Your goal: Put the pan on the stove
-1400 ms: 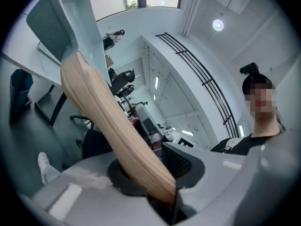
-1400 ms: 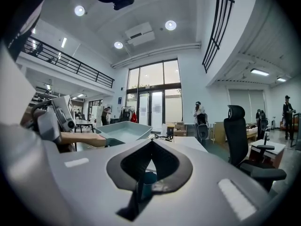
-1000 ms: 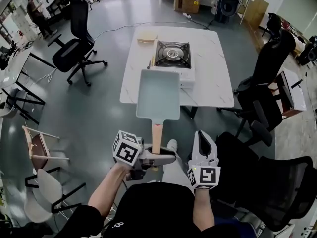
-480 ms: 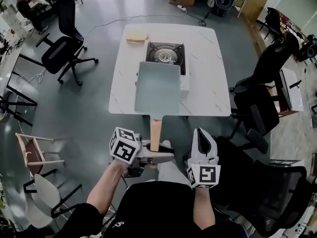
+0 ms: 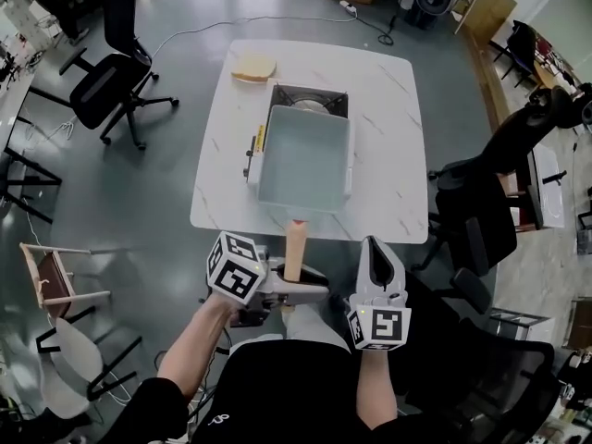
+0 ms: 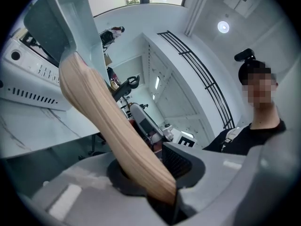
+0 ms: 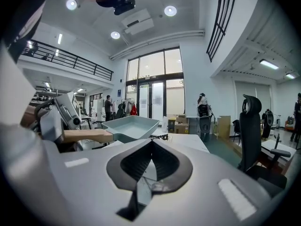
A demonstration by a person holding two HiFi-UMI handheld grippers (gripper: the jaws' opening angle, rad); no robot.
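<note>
1. In the head view the pan (image 5: 303, 160) covered most of the stove (image 5: 311, 100). Only the stove's far edge, with part of the burner, and a thin strip along its left side showed.
2. No view showed whether the pan's base touched the stove or hung just above it.
3. In the left gripper view the pan (image 6: 70, 18) ran out of the picture at the upper left. The stove (image 6: 33, 79) showed there only as a white side wall with vents, beneath the pan.
4. A flat tan thing (image 5: 253, 66) lay on the desk (image 5: 393, 146) beyond the stove's far left corner, too small to name.
5. The left gripper (image 5: 298, 287) was on the near side of the stove, past the desk's edge. Its fingers (image 6: 70, 192) stood a little apart and pinched the near end of the pan's wooden handle (image 6: 108, 121). The tip of the handle sank out of sight in the gap between them.
6. The right gripper (image 5: 376, 248) was also on the near side of the stove, to the right of the handle and well apart from the pan. Its fingers (image 7: 70, 173) were pressed together at the tips, with nothing between them.
7. In the right gripper view the stove was almost wholly hidden behind the pan (image 7: 131, 126).
</note>
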